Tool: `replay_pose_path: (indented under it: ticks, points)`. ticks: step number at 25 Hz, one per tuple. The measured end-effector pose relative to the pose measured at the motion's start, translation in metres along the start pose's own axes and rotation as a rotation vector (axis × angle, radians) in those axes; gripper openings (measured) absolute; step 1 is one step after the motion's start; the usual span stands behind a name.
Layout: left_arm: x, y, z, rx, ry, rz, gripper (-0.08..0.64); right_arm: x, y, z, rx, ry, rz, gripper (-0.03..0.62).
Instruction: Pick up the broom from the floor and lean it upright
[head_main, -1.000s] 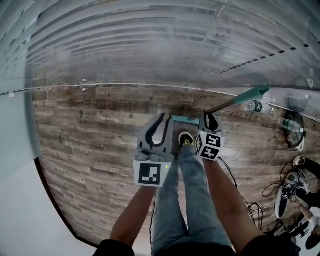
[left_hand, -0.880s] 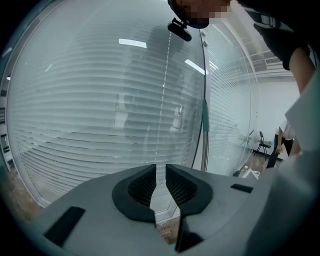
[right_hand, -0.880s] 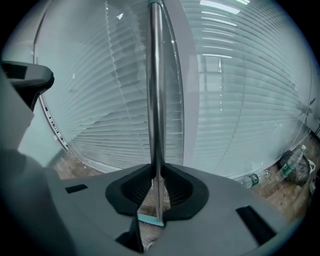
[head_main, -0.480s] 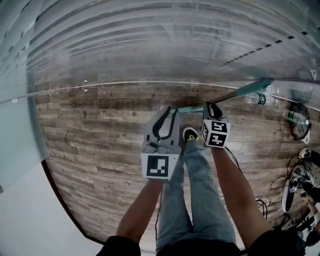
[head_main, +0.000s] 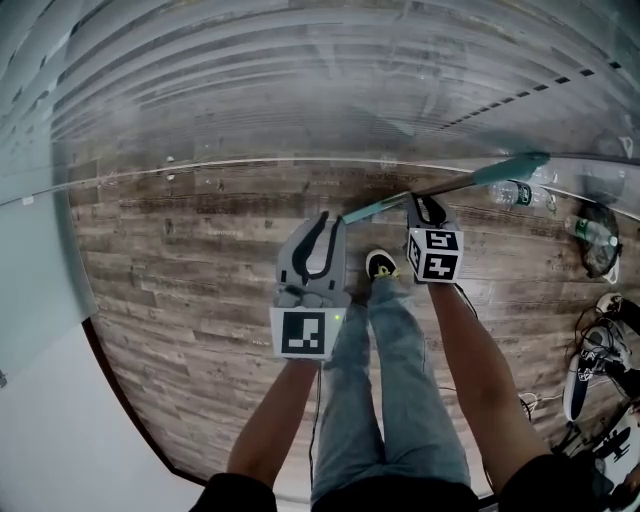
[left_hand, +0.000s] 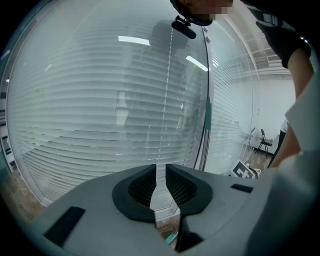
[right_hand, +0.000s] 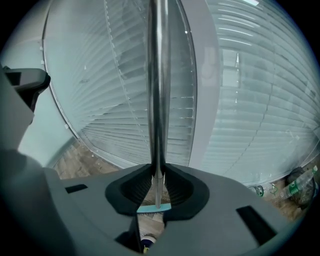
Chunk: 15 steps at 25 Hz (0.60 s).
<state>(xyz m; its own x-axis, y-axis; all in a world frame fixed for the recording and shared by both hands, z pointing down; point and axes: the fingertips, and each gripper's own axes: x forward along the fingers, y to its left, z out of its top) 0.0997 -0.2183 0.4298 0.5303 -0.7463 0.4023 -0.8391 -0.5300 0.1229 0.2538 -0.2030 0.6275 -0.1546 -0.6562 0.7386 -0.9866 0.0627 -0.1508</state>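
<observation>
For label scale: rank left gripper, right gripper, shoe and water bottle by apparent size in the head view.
1. left gripper
2. right gripper, jaws just opening around the broom handle
3. shoe and water bottle: too alike
Grippers sit nearer the camera.

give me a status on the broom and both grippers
Right gripper on broom handle, jaws just easing open. Left gripper open, empty. Handle stands near upright by glass wall; nothing seen in the way.

Your broom (head_main: 470, 182) shows a silver handle with teal at both ends. Your left gripper (head_main: 320, 222) and right gripper (head_main: 425, 203) are pale grey, with black jaws and black-and-white square markers. The floor (head_main: 170, 270) is brown wood plank, streaked grey.
</observation>
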Motion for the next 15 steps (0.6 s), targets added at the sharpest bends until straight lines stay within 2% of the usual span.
replay_pose_path:
  ticks: [7,10,15]
  points:
    - [-0.003,-0.003,0.0,0.013,-0.007,-0.003,0.075,-0.003,0.007,-0.001,-0.071,0.013,0.038,0.118]
    - [-0.004,-0.004,0.0,0.011,0.0,-0.007,0.075,-0.004,0.011,-0.002,-0.066,0.022,0.048,0.14]
    - [-0.001,-0.003,0.008,0.013,0.001,-0.008,0.075,-0.012,0.01,0.007,-0.069,0.02,0.056,0.141]
